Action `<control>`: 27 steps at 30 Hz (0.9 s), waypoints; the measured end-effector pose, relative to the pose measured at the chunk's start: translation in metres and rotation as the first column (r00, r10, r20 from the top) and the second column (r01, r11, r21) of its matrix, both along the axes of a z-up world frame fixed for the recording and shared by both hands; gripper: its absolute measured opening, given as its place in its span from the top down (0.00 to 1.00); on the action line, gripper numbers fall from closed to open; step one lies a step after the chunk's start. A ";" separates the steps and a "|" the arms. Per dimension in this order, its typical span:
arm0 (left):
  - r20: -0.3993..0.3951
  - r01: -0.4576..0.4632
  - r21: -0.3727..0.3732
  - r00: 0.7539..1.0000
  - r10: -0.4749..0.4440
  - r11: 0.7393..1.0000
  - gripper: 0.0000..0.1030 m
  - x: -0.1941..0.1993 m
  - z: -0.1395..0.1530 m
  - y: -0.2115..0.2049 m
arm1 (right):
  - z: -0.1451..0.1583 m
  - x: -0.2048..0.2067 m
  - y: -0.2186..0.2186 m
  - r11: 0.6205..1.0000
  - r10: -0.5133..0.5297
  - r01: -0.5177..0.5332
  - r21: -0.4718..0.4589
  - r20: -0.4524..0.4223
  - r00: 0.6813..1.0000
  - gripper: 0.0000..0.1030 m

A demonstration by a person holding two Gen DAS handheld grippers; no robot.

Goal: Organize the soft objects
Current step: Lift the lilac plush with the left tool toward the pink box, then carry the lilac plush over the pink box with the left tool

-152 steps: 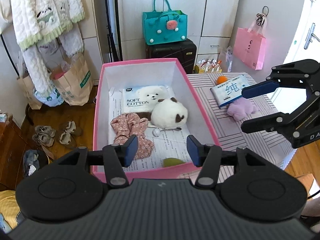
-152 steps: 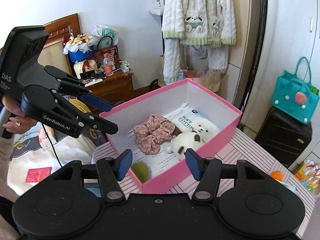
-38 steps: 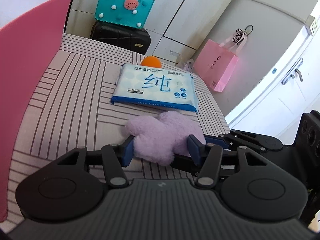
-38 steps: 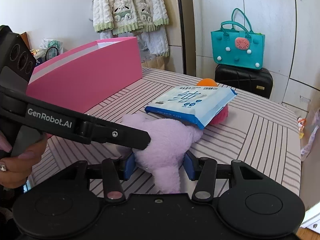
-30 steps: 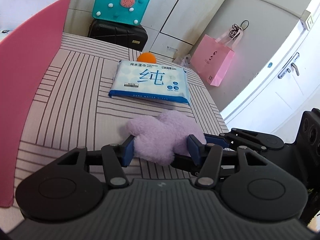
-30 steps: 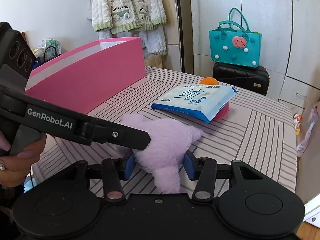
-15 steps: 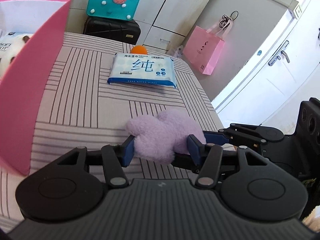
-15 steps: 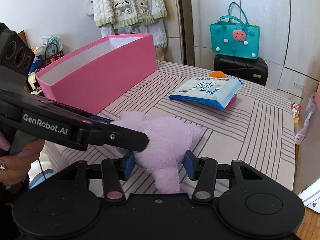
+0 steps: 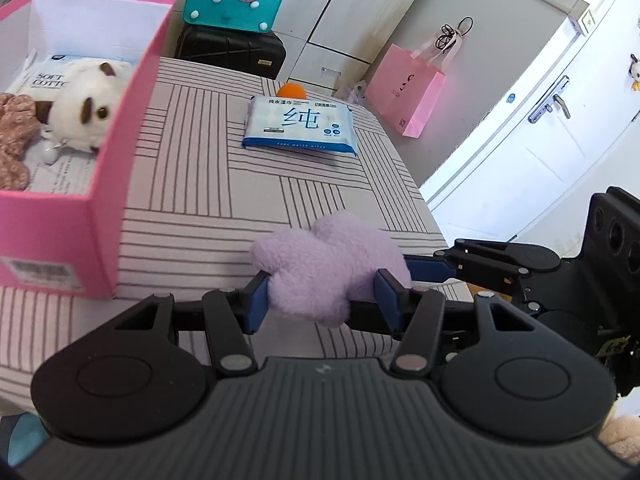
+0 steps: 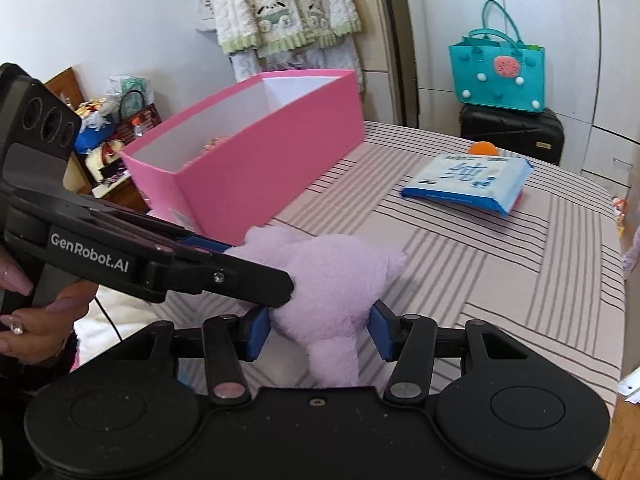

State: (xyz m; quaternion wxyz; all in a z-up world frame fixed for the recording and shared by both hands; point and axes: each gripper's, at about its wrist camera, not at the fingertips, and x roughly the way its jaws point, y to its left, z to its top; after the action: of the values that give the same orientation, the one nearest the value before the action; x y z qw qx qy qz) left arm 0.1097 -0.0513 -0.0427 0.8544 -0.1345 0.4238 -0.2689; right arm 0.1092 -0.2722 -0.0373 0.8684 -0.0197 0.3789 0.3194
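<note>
Purple star-shaped plush (image 9: pixel 328 264) held clear above the striped tabletop (image 9: pixel 192 184), near its front edge, just right of the pink box (image 9: pixel 120 184). Judged light, very soft, compressible; no slip risk from fuzzy pile, no fragility. Lobes flop, so best taken across the thick middle rather than by one arm. Left tool (image 9: pixel 323 299) roughly half open, both blue pads pressed into the plush body from either side: gripping. Right tool (image 10: pixel 316 330) at similar width, entering from the side, with a lower lobe of the plush between its jaws. Left pad touching the fur; right pad standing slightly off it with a visible gap. Right jaws just been opening, plush between them; judged a loosening hold, load resting mainly on the left tool. Box already containing a white plush animal (image 9: pixel 86 110), a floral scrunchie (image 9: pixel 12 140) and a cotton tissue pack (image 9: pixel 44 78). Wet-wipe pack (image 9: pixel 301 128) and orange ball (image 9: pixel 291 90) lying on the far tabletop, well apart from the plush. Next step judged: carry over box rim, release.
</note>
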 end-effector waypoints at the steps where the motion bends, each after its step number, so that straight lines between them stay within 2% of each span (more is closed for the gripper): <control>1: 0.002 0.005 0.004 1.000 -0.005 1.000 0.48 -0.001 0.002 0.003 | 0.002 -0.003 0.002 1.000 0.009 -0.009 0.004 0.000 1.000 0.44; 17: -0.039 0.100 0.043 0.994 -0.098 0.994 0.48 -0.024 0.043 0.052 | 0.039 -0.030 0.039 0.991 0.129 -0.128 0.030 -0.021 0.991 0.44; 23: 0.002 0.090 0.079 0.996 -0.091 0.993 0.48 -0.031 0.068 0.070 | 0.059 -0.030 0.054 0.985 0.167 -0.165 0.058 -0.024 0.986 0.44; 27: 0.039 0.076 0.107 0.996 -0.080 0.991 0.48 -0.031 0.081 0.081 | 0.070 -0.027 0.068 0.980 0.194 -0.195 0.047 0.011 0.981 0.44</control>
State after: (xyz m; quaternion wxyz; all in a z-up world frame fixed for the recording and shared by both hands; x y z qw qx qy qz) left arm 0.0788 0.0300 0.0387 0.8581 -0.0664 0.4239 -0.2821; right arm 0.0821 -0.2038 0.0331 0.8344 -0.0370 0.3647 0.4116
